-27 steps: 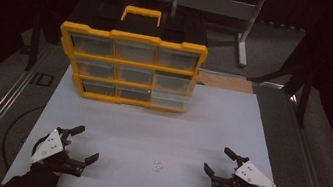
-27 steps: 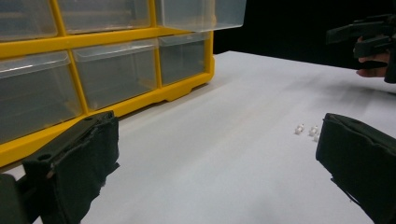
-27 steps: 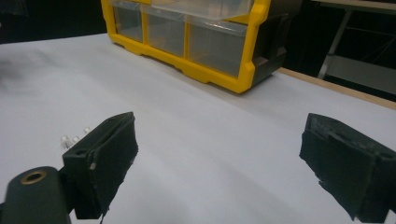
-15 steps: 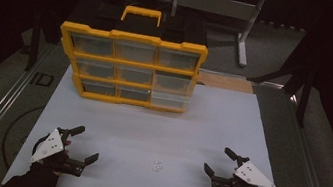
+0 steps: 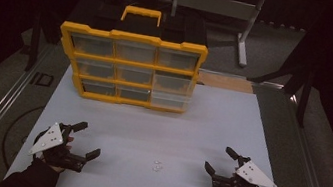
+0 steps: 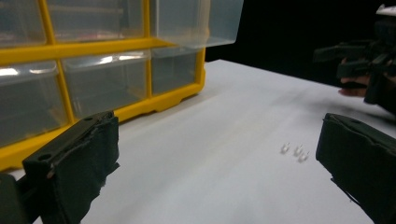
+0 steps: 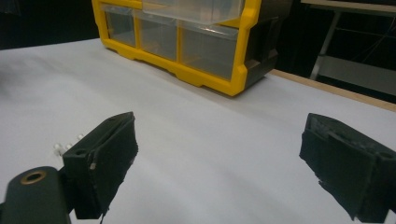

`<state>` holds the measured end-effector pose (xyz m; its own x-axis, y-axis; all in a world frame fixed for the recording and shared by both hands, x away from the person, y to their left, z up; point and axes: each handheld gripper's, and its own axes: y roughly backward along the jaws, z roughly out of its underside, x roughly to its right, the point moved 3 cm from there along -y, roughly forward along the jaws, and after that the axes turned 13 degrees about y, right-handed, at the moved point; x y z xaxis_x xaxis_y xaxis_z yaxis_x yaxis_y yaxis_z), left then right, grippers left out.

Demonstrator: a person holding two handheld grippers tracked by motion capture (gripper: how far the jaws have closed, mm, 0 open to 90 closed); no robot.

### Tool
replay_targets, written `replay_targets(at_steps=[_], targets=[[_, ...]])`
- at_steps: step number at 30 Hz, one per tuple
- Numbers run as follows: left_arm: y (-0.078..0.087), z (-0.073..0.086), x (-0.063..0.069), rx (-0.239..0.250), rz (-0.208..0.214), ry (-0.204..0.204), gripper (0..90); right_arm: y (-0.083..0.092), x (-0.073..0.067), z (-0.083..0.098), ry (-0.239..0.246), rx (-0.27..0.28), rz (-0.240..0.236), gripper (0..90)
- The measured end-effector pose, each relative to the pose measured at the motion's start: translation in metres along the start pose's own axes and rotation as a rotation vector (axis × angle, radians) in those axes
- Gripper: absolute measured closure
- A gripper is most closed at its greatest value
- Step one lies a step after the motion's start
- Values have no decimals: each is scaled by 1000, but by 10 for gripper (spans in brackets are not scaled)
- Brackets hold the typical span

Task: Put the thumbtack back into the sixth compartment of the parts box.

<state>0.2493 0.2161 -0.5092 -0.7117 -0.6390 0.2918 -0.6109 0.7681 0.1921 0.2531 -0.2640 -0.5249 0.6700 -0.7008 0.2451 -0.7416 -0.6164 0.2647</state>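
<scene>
A yellow organiser [image 5: 130, 67] with clear drawers stands at the back of the white table [image 5: 209, 130]; its middle right drawer [image 5: 173, 84] is pulled out a little. Three tiny clear pieces [image 5: 157, 165] lie near the front middle, also seen as small pieces [image 6: 294, 151] in the left gripper view and small pieces [image 7: 65, 145] by the left jaw in the right gripper view. My left gripper [image 5: 87, 139] rests open at the front left, nothing between its jaws. My right gripper [image 5: 218, 160] rests open at the front right, empty too. The organiser [image 6: 93, 84] fills the left gripper view's upper left.
Behind the table stands a metal frame [image 5: 219, 5] on a dark floor. A wooden strip [image 5: 224, 82] runs along the table's back right edge. A rail [image 5: 2, 98] borders the left side. The other gripper [image 6: 364, 60] appears far right in the left gripper view.
</scene>
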Motion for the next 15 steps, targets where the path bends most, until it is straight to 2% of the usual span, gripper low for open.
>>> replay_targets(at_steps=[4, 5, 8, 12, 15], targets=[[-5, -17, 8, 2, 29, -23, 0, 0, 0, -1, 4, 0, 2, 107], [-5, -17, 8, 2, 29, -23, 0, -1, -1, -1, 6, 0, 5, 107], [-14, -31, 15, -17, 58, -40, 0, 0, -2, -3, 14, 5, 5, 107], [-23, -41, 19, -30, 90, -27, 0, 0, -4, -4, 16, 10, 0, 108], [-31, -50, 23, -40, 105, -42, 0, 0, -5, -5, 16, 13, -1, 107]])
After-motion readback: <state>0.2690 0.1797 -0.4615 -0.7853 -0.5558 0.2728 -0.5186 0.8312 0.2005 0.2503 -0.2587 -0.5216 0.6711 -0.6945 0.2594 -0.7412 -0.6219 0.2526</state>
